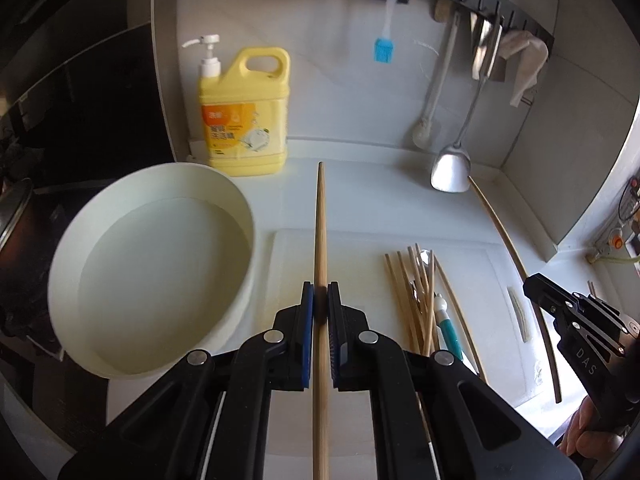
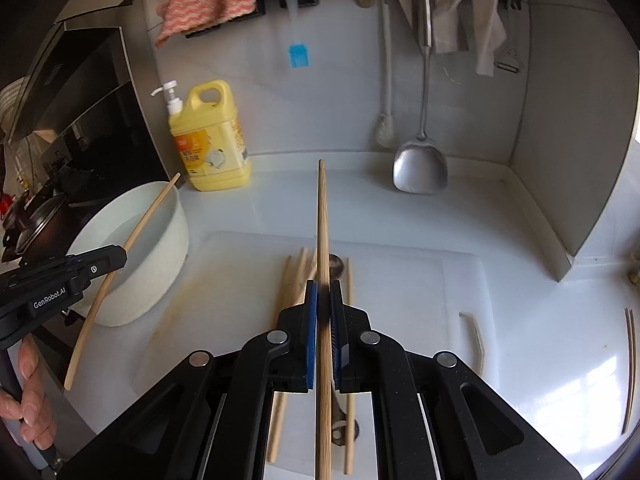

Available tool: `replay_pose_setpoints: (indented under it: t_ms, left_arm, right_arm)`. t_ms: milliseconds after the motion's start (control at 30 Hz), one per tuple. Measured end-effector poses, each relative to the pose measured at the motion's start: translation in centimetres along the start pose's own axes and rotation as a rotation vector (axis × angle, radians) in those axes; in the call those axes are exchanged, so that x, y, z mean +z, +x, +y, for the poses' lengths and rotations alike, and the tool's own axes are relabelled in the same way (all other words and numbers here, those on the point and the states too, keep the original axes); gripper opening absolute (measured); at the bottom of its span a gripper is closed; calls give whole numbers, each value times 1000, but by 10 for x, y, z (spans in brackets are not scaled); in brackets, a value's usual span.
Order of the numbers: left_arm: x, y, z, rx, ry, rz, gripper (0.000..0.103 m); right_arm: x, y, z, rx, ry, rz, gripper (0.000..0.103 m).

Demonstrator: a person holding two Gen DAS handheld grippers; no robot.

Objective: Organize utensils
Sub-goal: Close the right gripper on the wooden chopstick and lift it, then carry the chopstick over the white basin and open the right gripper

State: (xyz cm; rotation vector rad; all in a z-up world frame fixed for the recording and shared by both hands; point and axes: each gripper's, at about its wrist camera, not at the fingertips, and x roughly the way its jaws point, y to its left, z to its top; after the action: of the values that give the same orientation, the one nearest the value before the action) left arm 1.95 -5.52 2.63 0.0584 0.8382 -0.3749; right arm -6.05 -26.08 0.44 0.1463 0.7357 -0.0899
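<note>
My left gripper (image 1: pixel 320 296) is shut on one wooden chopstick (image 1: pixel 321 220) that points straight ahead, lifted above the white cutting board (image 1: pixel 360 248). My right gripper (image 2: pixel 323 292) is shut on another chopstick (image 2: pixel 323 216), also held above the board. Loose chopsticks (image 1: pixel 416 292) lie in a pile on the board, with a spoon (image 2: pixel 338 266) and a teal-handled utensil (image 1: pixel 448 328) among them. Each view shows the other gripper at its edge, the right gripper (image 1: pixel 534 286) and the left gripper (image 2: pixel 118 258), each with its chopstick.
A white basin (image 1: pixel 248 216) holding water stands left of the board, with a yellow detergent bottle (image 1: pixel 244 116) behind it. A metal spatula (image 1: pixel 450 170), a blue brush (image 1: pixel 384 50) and cloths hang from the wall rack. Two thin sticks (image 2: pixel 630 368) lie on the counter at right. A dark stove is far left.
</note>
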Motion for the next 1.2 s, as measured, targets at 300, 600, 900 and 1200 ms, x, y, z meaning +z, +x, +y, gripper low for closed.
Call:
replay_pose_setpoints:
  t_ms: [300,600,900,1200]
  left_arm:
    - [21,-32,109,114,-51,-37,7]
    - [35,22,206,65,-35,27,7]
    - [38,76,235,0,-10,118,7]
    - [28,107,242,-8,-16,195,8]
  right_arm:
    - [46,23,121,181,-67,-28,6]
    - [61,105,234,203,-22,42,6]
    - [58,181,275,190,24,196,6]
    - [47,222,276,167,41,324,6]
